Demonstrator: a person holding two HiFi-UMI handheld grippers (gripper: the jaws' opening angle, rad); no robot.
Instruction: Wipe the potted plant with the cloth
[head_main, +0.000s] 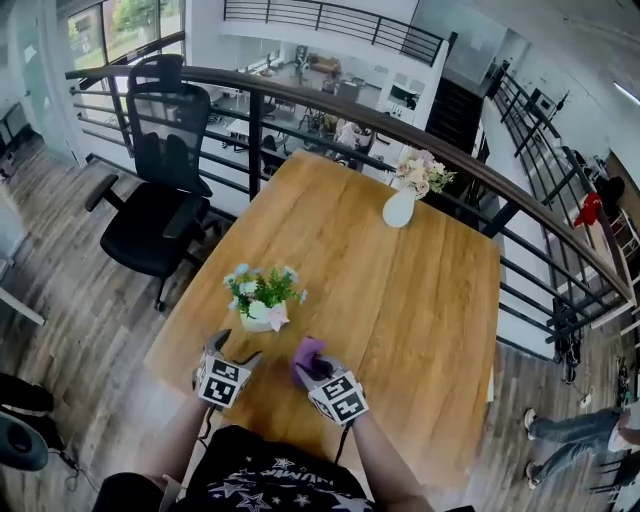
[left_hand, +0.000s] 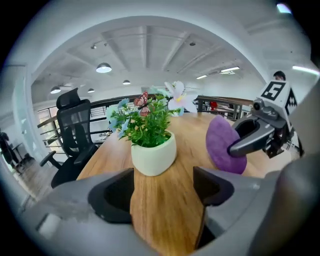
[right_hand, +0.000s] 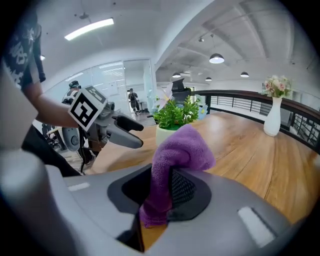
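Note:
A small potted plant (head_main: 262, 298) in a pale green pot stands near the front left of the wooden table (head_main: 400, 290). In the left gripper view the potted plant (left_hand: 152, 137) sits just beyond my open left gripper (left_hand: 164, 187), nothing between its jaws. My left gripper (head_main: 228, 352) is right in front of the pot. My right gripper (head_main: 312, 366) is shut on a purple cloth (head_main: 307, 353), a little to the right of the plant. The purple cloth (right_hand: 176, 160) bunches up between the jaws of the right gripper (right_hand: 162, 192), with the pot (right_hand: 167, 131) behind it.
A white vase of pink flowers (head_main: 403, 200) stands at the table's far edge. A black office chair (head_main: 160, 190) is left of the table. A curved railing (head_main: 420, 135) runs behind it. A person's legs (head_main: 575, 430) show on the floor at right.

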